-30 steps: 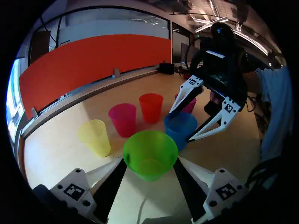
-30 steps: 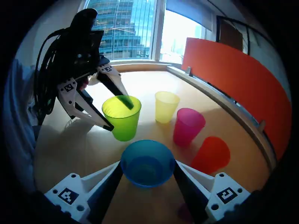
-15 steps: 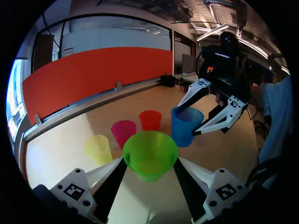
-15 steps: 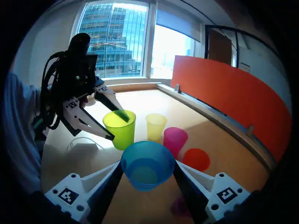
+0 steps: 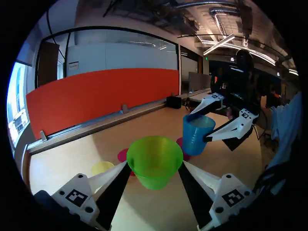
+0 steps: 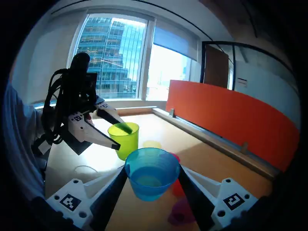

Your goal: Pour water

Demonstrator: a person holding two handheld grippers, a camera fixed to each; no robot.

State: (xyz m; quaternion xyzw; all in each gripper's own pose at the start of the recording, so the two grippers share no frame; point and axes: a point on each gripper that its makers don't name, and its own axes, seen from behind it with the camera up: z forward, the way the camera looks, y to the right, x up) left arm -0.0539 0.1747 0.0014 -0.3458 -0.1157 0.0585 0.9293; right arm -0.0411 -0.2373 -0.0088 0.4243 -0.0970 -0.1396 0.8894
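A green cup (image 5: pixel 154 161) sits upright between the fingers of my left gripper (image 5: pixel 154 166), which is shut on it and holds it above the table. My right gripper (image 6: pixel 152 170) is shut on a blue cup (image 6: pixel 152 178), also upright and off the table. In the left gripper view the blue cup (image 5: pixel 195 134) hangs just right of the green one, in the right gripper (image 5: pixel 199 125). In the right gripper view the green cup (image 6: pixel 124 139) is held by the left gripper (image 6: pixel 124 138) to the left and beyond. Whether the blue cup holds liquid I cannot tell.
Other cups stand on the wooden table (image 5: pixel 69 169) below: yellow (image 5: pixel 101 168), pink (image 5: pixel 123 155), and in the right gripper view red (image 6: pixel 177 188) and magenta (image 6: pixel 180 211). An orange partition (image 5: pixel 96 96) runs along the table's far edge. A person's sleeve (image 5: pixel 283 127) is at the right.
Both grippers have risen with their cups. The blue cup has left the table, and the standing cups have sunk lower and partly behind the held ones.
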